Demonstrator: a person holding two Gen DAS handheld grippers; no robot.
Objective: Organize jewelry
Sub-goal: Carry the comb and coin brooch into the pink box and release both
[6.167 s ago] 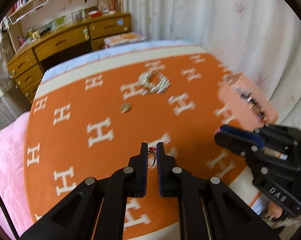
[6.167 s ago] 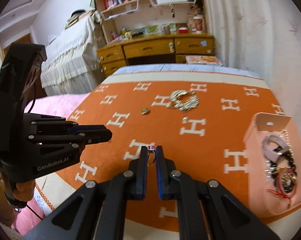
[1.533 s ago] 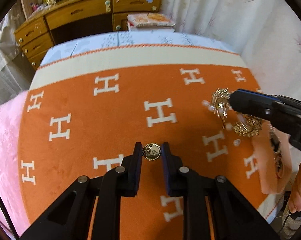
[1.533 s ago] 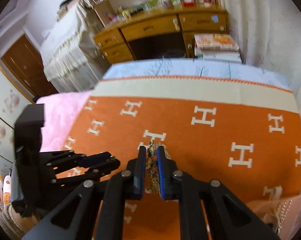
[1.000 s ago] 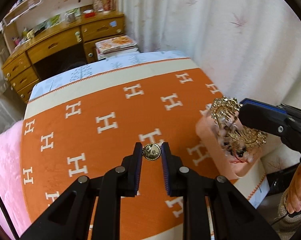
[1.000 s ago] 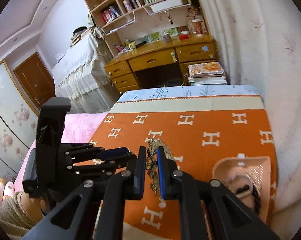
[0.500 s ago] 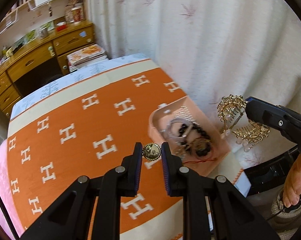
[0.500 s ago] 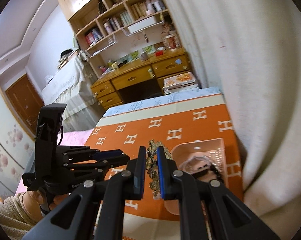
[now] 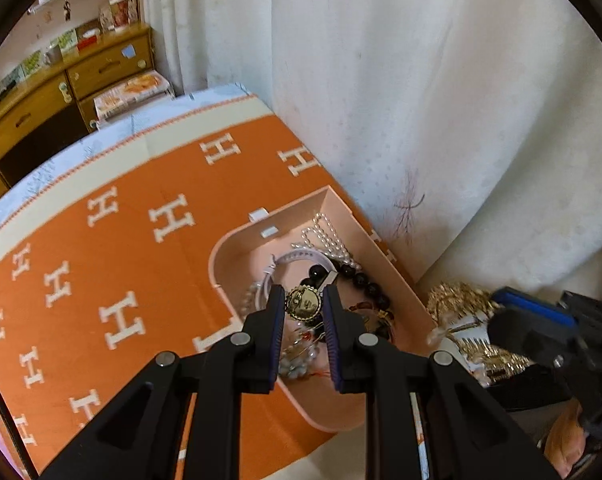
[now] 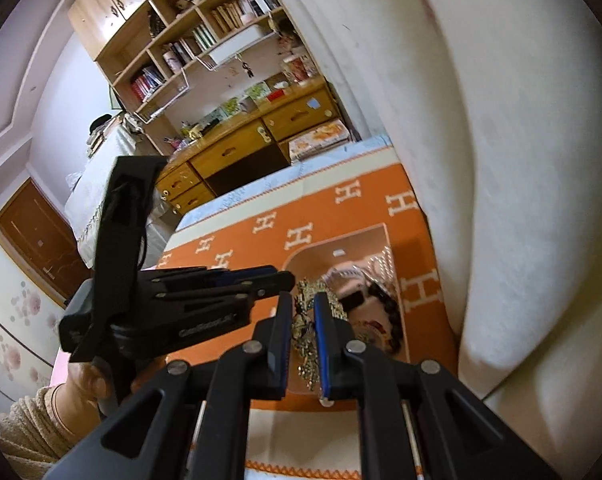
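My left gripper (image 9: 303,303) is shut on a small round gold brooch (image 9: 303,302) and holds it above the pink jewelry box (image 9: 237,240). The box lies on the orange blanket and holds pearl strands (image 9: 328,236), black beads (image 9: 367,282) and a white bracelet. My right gripper (image 10: 302,309) is shut on a gold ornate hair comb (image 10: 305,330), held above the near end of the box (image 10: 301,258). The comb (image 9: 461,304) and right gripper (image 9: 541,332) show at the right of the left wrist view. The left gripper (image 10: 237,284) shows at the left of the right wrist view.
The orange blanket (image 9: 113,240) with white H marks covers the bed. A white curtain (image 9: 421,100) hangs close along the bed's right side by the box. A wooden desk with drawers (image 9: 73,80) and a bookshelf (image 10: 205,28) stand beyond the bed.
Both grippers have moved right over the jewelry box, each still holding its piece. The box now lies directly under the brooch, and the comb hangs lower, near the box's right edge.
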